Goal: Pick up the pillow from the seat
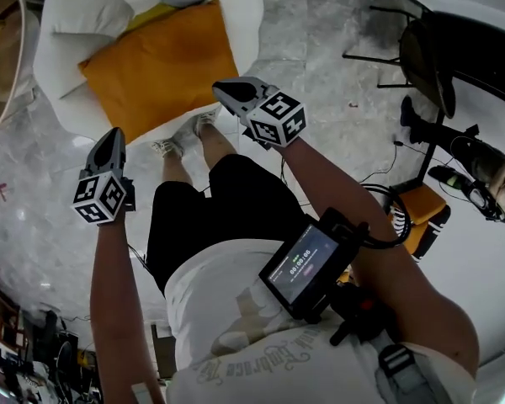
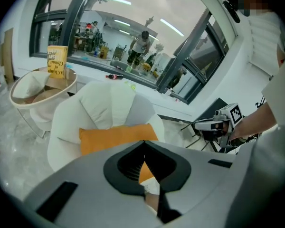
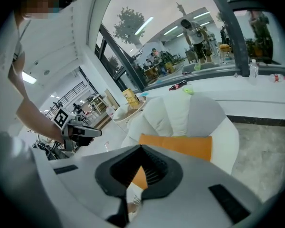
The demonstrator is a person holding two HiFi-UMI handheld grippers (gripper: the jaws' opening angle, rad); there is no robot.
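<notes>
Orange pillow (image 1: 160, 66) lies flat on the seat of the white armchair (image 1: 76, 15), propped a little against the backrest cushions; one corner points toward the person. Left gripper (image 1: 116, 133): jaws clenched, tips meeting, nothing between them; it sits on the near side of the chair, clear of the pillow. Right gripper (image 1: 219, 89): jaws likewise clenched and empty, tip close to the pillow's right edge, with no contact visible. In the left gripper view the closed tips (image 2: 143, 141) aim at the pillow (image 2: 115, 137), armchair (image 2: 109, 103) behind it. Same in the right gripper view: closed tips (image 3: 141, 146), pillow (image 3: 178, 145) across the seat. Round side table (image 2: 42, 87) stands left of the chair, a yellow box (image 2: 57, 61) upright on it. Black chair (image 1: 425, 53) far right on the marbled floor (image 1: 320, 49)
</notes>
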